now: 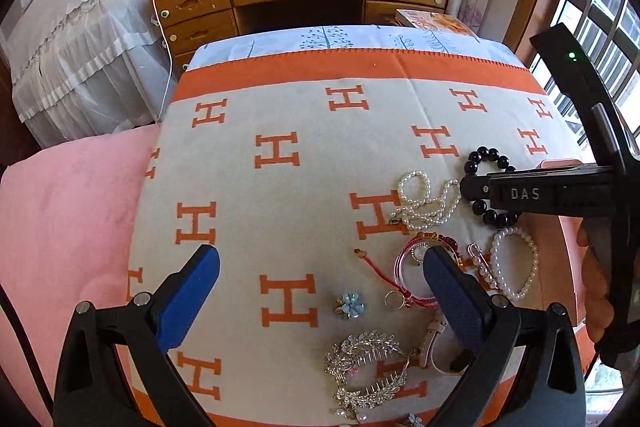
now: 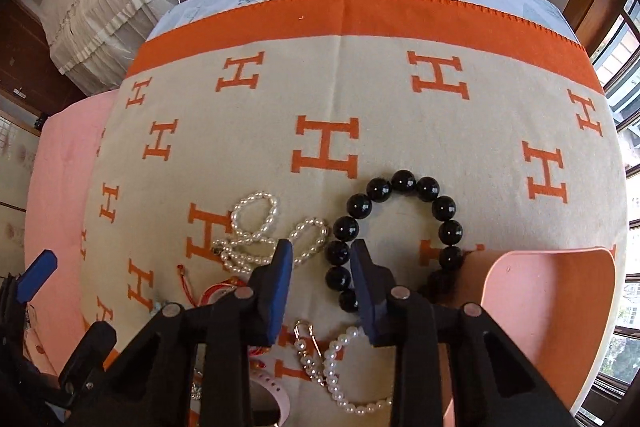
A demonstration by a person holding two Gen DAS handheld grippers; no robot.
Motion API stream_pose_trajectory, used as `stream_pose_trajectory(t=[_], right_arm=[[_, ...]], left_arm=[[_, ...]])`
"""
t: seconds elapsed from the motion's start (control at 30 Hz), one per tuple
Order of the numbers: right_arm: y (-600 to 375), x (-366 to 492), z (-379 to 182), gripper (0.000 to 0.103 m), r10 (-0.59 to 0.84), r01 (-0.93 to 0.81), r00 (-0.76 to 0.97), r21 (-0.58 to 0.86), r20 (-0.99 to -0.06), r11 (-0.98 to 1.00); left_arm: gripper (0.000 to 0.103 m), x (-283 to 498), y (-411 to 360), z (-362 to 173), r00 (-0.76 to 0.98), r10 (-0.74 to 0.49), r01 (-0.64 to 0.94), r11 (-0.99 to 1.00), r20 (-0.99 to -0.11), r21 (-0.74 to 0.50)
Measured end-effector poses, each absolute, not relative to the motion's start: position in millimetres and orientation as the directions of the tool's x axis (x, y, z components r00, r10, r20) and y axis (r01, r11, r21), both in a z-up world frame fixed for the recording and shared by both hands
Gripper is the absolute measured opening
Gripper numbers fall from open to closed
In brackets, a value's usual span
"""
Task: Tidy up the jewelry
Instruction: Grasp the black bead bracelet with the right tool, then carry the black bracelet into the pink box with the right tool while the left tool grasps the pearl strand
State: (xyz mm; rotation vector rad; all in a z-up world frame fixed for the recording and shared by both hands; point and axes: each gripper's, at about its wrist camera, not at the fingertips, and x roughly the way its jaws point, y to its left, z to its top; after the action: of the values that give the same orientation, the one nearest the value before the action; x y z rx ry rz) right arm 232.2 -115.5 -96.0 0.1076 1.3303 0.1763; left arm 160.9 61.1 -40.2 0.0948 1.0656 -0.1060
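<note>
R tongs (image 2: 322,259) angled steeply down, part-open astride black bead bracelet (image 2: 400,183); L tongs (image 1: 320,263) wide open.

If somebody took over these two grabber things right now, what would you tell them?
Right gripper: half closed around the black bead bracelet, pads astride its left side, grip not certain.
Left gripper: open, empty, above the red bangle.
Jewelry all loose on the blanket: pearl necklace, pearl bracelet, flower brooch, silver hair comb.
Pink tray looks empty.
Done: nothing sorted. Left: everything.

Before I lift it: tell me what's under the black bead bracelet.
The black bead bracelet lies on the H-patterned blanket. Its near-right beads are hidden behind the pink tray.
</note>
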Motion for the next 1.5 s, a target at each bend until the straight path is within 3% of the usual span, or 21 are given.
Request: stream_pose_trajectory(t=[0.23, 0.5, 0.93, 1.1, 1.23, 1.33, 1.5], right_arm=[[-117, 240, -113, 0.015, 0.133, -0.068, 0.178, 0.122, -0.975, 0.990], [-131, 233, -97, 0.015, 0.199, -0.083, 0.220, 0.185, -0.955, 0.979], [-192, 193, 7, 0.015, 0.467, -0.101, 0.489, 0.484, -0.736, 0.869], [-221, 163, 38, 0.015, 0.456, -0.103, 0.584, 0.495, -0.672, 0.863], [-246, 145, 43, 0.015, 0.390, -0.055, 0.628, 0.462, -0.673, 0.885], [-262, 139, 32, 0.015, 0.336, -0.002, 0.621, 0.427, -0.708, 0.904], [-275, 131, 6, 0.015, 0.279, 0.053, 0.585, 0.379, -0.762, 0.924]], left_arm=[[0.101, 174, 52, -48, 0.452, -0.080, 0.188, 0.982, -0.889, 0.007], [0.092, 204, 41, -64, 0.352, -0.178, 0.204, 0.973, -0.919, -0.111], [0.089, 228, -2, -91, 0.228, -0.215, 0.258, 0.954, -0.949, -0.154], [0.089, 229, -22, -100, 0.204, -0.191, 0.298, 0.946, -0.960, -0.125], [0.088, 233, -36, -112, 0.177, -0.151, 0.324, 0.942, -0.973, -0.087], [0.071, 236, -42, -124, 0.144, -0.126, 0.324, 0.943, -0.981, -0.074], [0.063, 239, -52, -125, 0.163, -0.080, 0.337, 0.941, -0.983, -0.021]])
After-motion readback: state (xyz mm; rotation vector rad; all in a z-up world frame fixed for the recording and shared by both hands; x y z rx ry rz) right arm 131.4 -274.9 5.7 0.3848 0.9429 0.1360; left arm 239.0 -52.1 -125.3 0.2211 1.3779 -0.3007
